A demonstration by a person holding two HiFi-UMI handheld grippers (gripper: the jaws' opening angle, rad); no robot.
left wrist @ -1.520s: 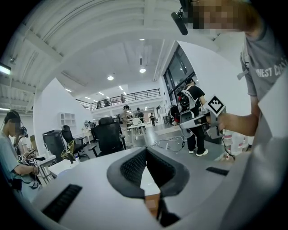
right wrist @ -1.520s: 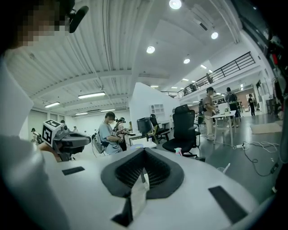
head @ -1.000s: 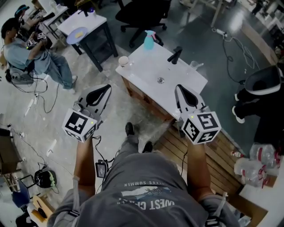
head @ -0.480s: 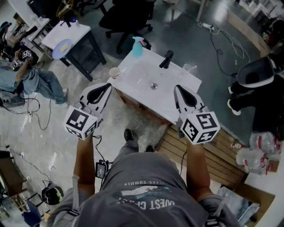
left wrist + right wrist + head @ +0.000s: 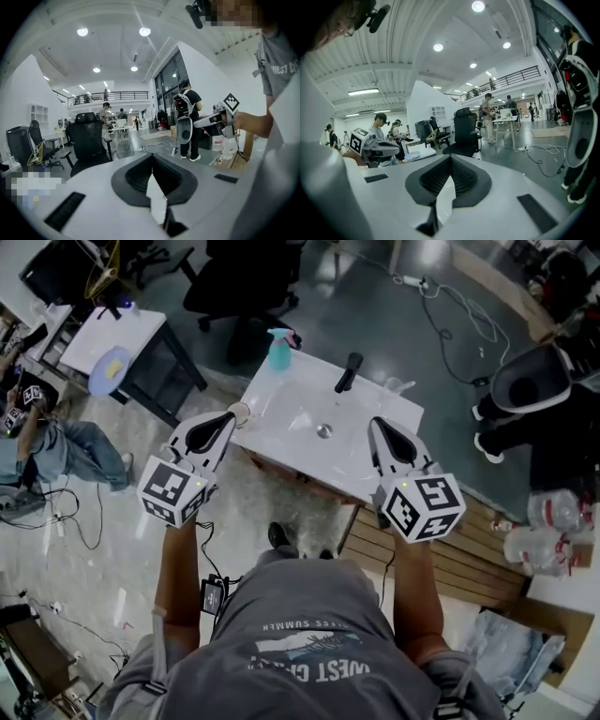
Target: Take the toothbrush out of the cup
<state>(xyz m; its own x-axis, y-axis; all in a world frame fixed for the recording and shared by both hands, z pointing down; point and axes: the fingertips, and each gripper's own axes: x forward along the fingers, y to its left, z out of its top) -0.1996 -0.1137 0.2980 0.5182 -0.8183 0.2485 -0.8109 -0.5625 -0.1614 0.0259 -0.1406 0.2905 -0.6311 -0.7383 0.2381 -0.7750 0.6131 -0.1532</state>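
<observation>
A white sink counter [image 5: 291, 442] stands ahead of me in the head view. A small tan cup [image 5: 242, 412] sits on its left corner, and a clear cup [image 5: 397, 385] on its far right. No toothbrush can be made out in either. My left gripper [image 5: 228, 417] hovers shut and empty, its tip right beside the tan cup. My right gripper [image 5: 377, 426] is also shut and empty, over the counter's right front edge. In both gripper views the jaws are closed, with only the room beyond: left gripper [image 5: 151, 158], right gripper [image 5: 449, 160].
On the counter are a teal spray bottle [image 5: 279, 351], a black faucet [image 5: 348, 372] and a drain [image 5: 323, 430]. A black chair [image 5: 239, 287] and a small table [image 5: 112, 357] stand behind. A wooden pallet [image 5: 469, 559] lies right. People are at the left [image 5: 37, 442] and right [image 5: 525, 381].
The counter has come closer and more centred in the head view as I step toward it. Both grippers keep their pose and stay shut; the left tip now reaches the tan cup's side.
</observation>
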